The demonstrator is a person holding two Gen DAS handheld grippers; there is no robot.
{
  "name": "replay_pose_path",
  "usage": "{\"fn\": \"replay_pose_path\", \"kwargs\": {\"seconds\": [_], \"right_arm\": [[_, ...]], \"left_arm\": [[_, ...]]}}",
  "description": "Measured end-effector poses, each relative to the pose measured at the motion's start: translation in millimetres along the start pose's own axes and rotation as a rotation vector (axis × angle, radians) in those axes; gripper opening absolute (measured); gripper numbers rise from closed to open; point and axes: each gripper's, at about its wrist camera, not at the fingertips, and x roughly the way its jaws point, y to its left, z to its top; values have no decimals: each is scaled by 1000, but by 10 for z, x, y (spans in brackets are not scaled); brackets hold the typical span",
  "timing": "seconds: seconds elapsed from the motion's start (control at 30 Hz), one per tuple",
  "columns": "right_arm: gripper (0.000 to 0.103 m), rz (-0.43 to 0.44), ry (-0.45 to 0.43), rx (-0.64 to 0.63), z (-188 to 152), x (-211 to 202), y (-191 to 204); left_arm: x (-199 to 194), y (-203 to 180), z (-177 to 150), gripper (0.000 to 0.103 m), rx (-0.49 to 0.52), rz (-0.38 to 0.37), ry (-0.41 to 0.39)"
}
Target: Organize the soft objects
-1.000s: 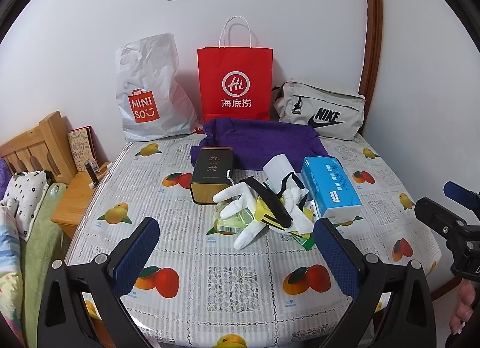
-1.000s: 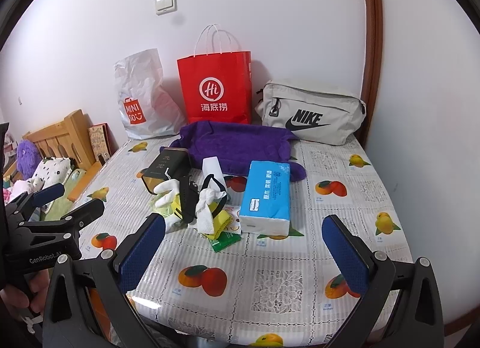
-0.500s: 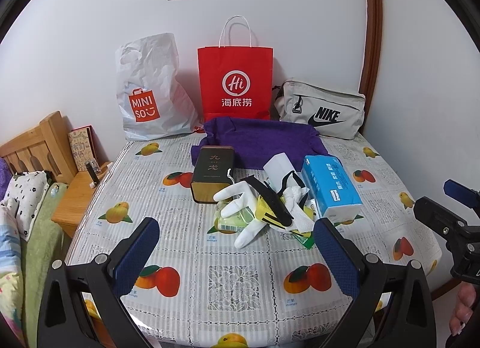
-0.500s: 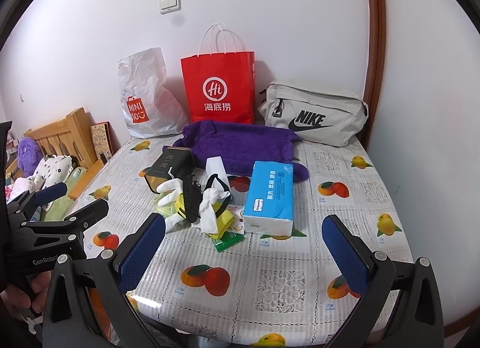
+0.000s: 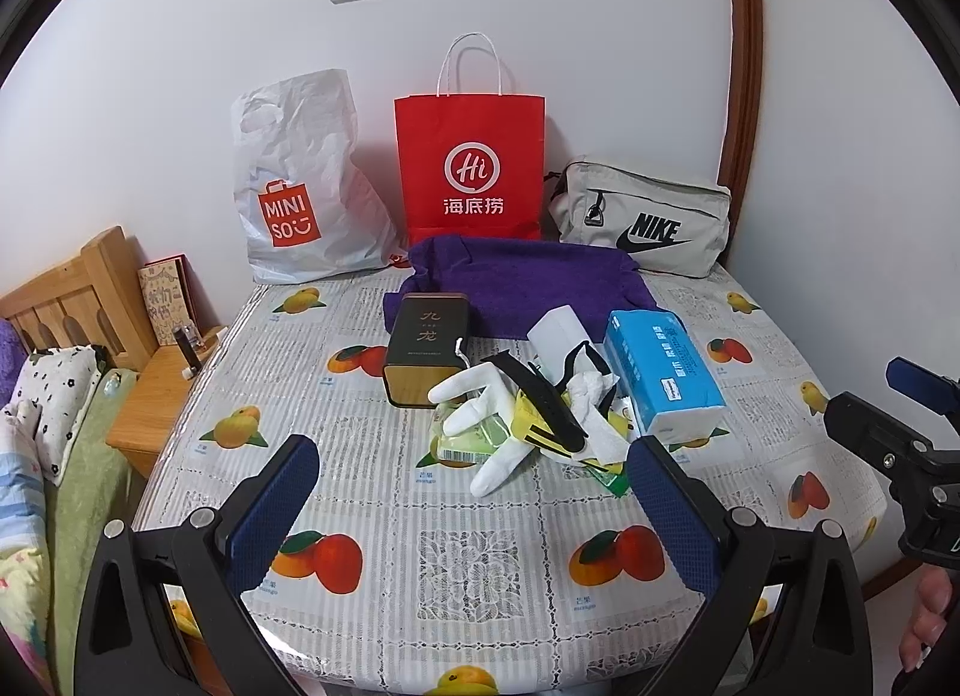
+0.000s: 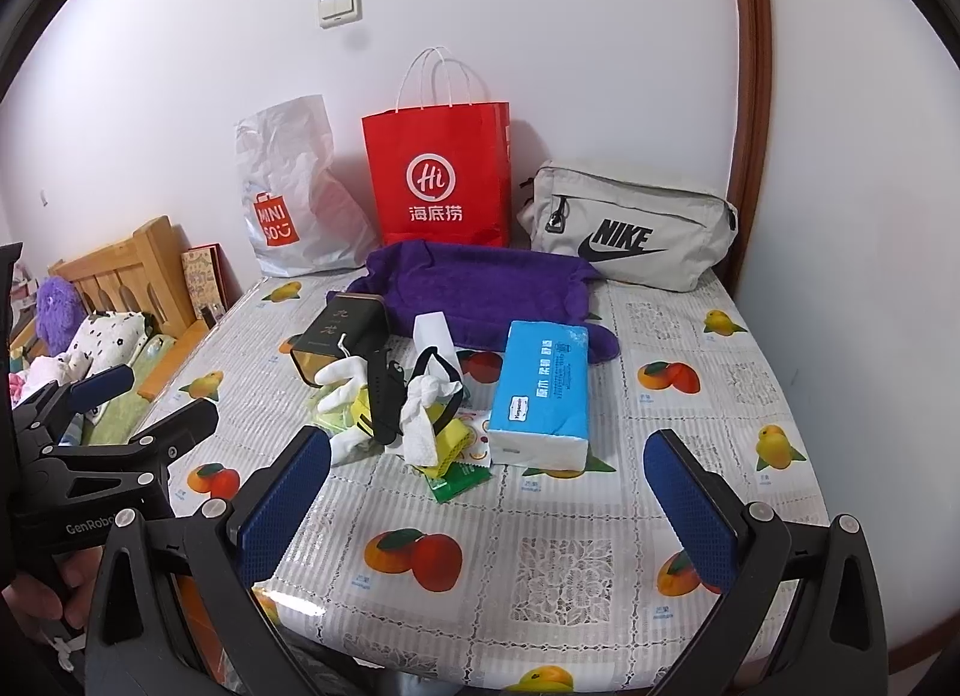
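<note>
White walls meet at a corner behind a desk (image 5: 480,570) covered in a glossy plastic cloth printed with mangoes and lace squares; against the back wall stand a crinkled white plastic bag (image 5: 303,180), a stiff red paper bag (image 5: 471,168) with white cord handles, and a grey fabric pouch (image 5: 642,228); in front of them a purple towel (image 5: 528,282) lies flat, thick and nubbly.

Mid-desk, ahead of and between the left gripper's (image 5: 474,516) fingers (image 5: 273,507), sits the heap of soft things: a white cloth glove (image 5: 480,414) with fingers splayed, lying on a pale green packet (image 5: 474,438); a black strap (image 5: 543,402) draped across yellow cloth (image 5: 528,426); crumpled white tissue (image 5: 591,396) beside it; the heap touches neither gripper. A dark rectangular tin (image 5: 426,342) stands just behind the glove, and a blue soft-pack of tissues (image 5: 660,378) lies just right of the heap, with a green wrapper (image 6: 459,480) at the near edge.

Both pairs of fingers carry blue pads with a fine grid texture on black frames; the left pair are spread wide and hold nothing, hovering over the near desk edge; the right gripper (image 6: 486,510) likewise has its fingers (image 6: 690,504) wide apart and empty, the heap lying ahead toward its left finger. Each gripper shows at the edge of the other's view, gripped by a hand (image 6: 42,588).
</note>
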Motion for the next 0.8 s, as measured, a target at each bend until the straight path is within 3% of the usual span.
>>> {"fn": "replay_pose_path", "kwargs": {"seconds": [0.8], "right_arm": [[103,14,-11,4,5,31,21]], "left_arm": [[13,27,48,103,-3,-10,-1]]}}
